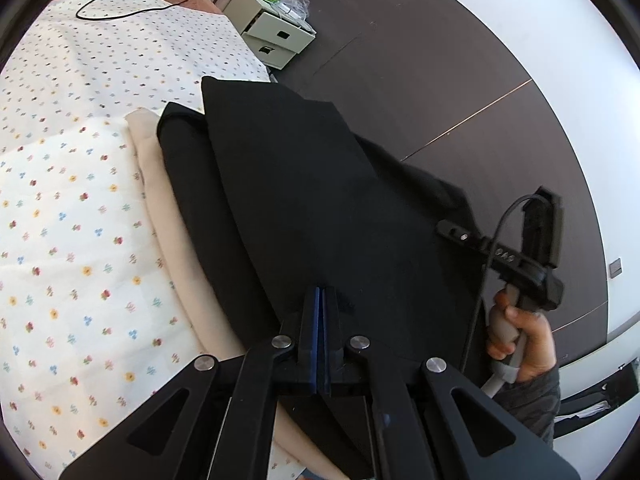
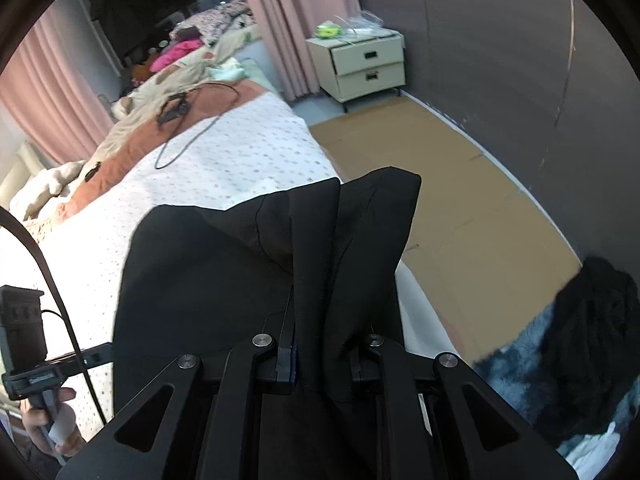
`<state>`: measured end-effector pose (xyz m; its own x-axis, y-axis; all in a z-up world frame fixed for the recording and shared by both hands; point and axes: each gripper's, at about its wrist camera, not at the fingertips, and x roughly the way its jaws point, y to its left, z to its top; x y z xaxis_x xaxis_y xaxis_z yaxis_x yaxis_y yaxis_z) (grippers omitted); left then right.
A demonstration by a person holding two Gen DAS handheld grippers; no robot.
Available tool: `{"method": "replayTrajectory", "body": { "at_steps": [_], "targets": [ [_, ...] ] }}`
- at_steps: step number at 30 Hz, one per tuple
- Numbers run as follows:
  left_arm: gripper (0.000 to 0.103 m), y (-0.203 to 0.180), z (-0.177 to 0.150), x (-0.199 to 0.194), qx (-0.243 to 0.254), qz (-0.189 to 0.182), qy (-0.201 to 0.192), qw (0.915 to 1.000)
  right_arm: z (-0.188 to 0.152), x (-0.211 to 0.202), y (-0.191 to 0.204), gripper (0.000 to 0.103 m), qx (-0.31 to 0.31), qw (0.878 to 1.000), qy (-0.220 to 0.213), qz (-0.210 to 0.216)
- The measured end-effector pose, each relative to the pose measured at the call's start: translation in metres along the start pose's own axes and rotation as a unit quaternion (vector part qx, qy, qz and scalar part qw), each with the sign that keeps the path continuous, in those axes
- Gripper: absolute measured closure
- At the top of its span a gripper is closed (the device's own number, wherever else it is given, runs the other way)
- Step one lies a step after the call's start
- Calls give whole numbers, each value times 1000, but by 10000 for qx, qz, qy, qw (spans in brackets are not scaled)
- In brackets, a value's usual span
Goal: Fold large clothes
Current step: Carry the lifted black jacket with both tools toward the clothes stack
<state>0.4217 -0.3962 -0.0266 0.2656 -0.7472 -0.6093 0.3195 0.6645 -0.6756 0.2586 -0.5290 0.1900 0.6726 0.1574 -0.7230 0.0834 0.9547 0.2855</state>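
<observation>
We see the left gripper (image 1: 322,292) in the lower middle of its own view, angled downward, its two blue-padded jaws pressed together on an edge of the black garment (image 1: 304,200). In the right-wrist view the right gripper (image 2: 314,344) also tilts down, jaws nearly closed with a thick pleat of the same black garment (image 2: 248,264) pinched between them and rising above them in two peaked folds.

At the lower right of the left view, the person's right hand (image 1: 520,340) wraps a grey handle, a dark sleeve below it. At the lower left of the right view, the left hand (image 2: 52,428) grips its own handle under a black camera mount.

We count one black garment, two grippers, two hands, one bedside cabinet (image 2: 362,66) with two drawers, and one loose black cable (image 1: 132,4) lying on the bed.

The garment lies over a beige cloth (image 1: 176,248) on the flowered bedsheet (image 1: 60,240), near the bed's right-hand edge in the left view. Left of it in that view the sheet is bare and wide. In the right view, brown floor (image 2: 460,200) opens to the right of the bed, bounded by a dark wall (image 2: 500,60); a dark fuzzy heap (image 2: 568,344) sits at lower right.
</observation>
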Motion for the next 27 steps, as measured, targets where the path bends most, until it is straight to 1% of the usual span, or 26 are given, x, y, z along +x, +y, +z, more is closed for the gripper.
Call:
{"method": "replayTrajectory", "body": {
  "at_steps": [1,4,6,7,8,9,11,13,15,17,19,20,21,23,26,27],
  "targets": [
    [99,-1,1,1,-2,5,10,10000,1,2,0,92,32,10000,22,-12],
    [93,-7,1,2,22,6,47,10000,6,12,-1,92,133,9999,82,-14],
    [75,-11,1,-3,79,-27,38,10000,7,17,-5,92,176,9998,116,-2],
    [33,-15,0,-7,91,-5,40,10000,8,18,-4,92,191,9997,131,4],
    [1,-16,-2,-10,82,-37,11,10000,7,21,-6,92,197,9997,137,7],
    [1,-14,-2,-13,65,-71,-80,9999,7,22,-6,92,187,9997,138,-3],
    [1,-15,-4,-15,-3,-65,-142,9999,7,23,-5,92,165,9998,128,-9],
    [1,-10,-2,-12,-133,-123,-111,9998,4,25,-6,92,132,9998,113,-17],
    [1,-11,0,-10,-141,-181,-125,9997,2,28,-7,92,117,9999,107,-22],
    [2,-12,2,-8,-102,-325,-211,9992,-1,27,-8,92,111,9999,95,-22],
    [13,-11,5,-1,-168,-399,-153,9989,-9,28,-8,92,119,9999,90,-27],
    [25,-9,6,4,-258,-408,-51,9988,-9,29,-10,92,127,9999,94,-19],
    [34,-5,9,12,-327,-382,54,9987,-9,29,-11,92,135,9999,96,-15],
    [34,-4,10,20,-371,-281,160,9988,-11,30,-11,92,154,9998,106,-17],
    [35,-5,10,32,-356,-228,282,9987,-12,31,-11,92,167,9998,130,-46],
    [38,-6,10,36,-377,-178,331,9986,-12,32,-12,92,182,9997,135,-34]
  ]
}}
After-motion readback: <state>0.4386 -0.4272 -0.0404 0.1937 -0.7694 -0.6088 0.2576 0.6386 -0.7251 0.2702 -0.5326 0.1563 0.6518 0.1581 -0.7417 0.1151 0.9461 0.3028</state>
